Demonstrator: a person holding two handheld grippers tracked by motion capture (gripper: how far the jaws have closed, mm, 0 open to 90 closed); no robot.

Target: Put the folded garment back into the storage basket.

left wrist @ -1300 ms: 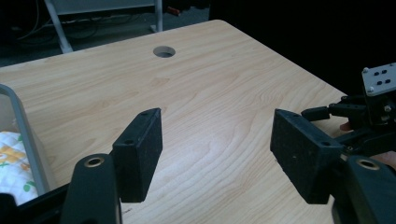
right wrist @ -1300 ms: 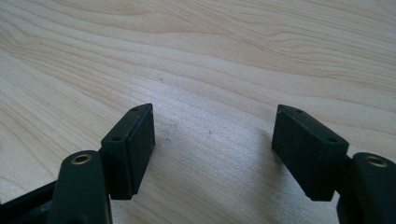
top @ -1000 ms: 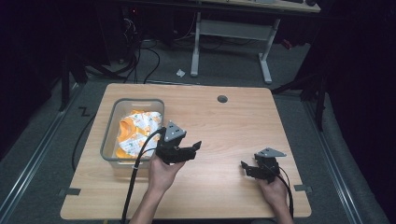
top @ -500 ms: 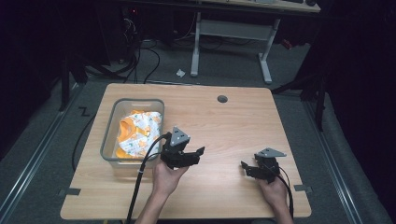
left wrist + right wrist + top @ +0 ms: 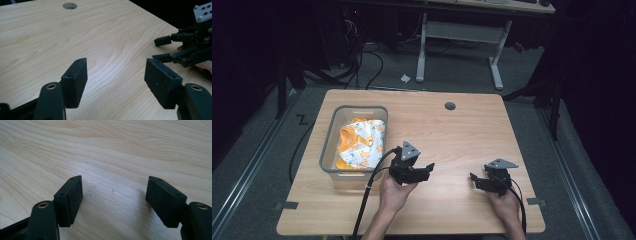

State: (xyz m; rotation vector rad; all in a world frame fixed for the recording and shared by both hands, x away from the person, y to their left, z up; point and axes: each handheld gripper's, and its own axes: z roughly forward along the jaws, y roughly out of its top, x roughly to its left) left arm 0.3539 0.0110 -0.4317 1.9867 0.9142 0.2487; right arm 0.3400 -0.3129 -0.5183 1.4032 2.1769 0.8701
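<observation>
High view: the left gripper (image 5: 426,170) is hovering over the light wooden table (image 5: 462,130), jaws spread and holding nothing, just beside the clear plastic bin (image 5: 328,150) that is holding crumpled orange-and-white packets (image 5: 359,142) near the table's left edge. The right gripper (image 5: 476,180) is sitting near the front edge, jaws spread. Bare tabletop is lying between them.

Left gripper view: open wood is stretching ahead to a round grommet hole (image 5: 69,5).

Right gripper view: spread jaws are facing bare wood.
</observation>
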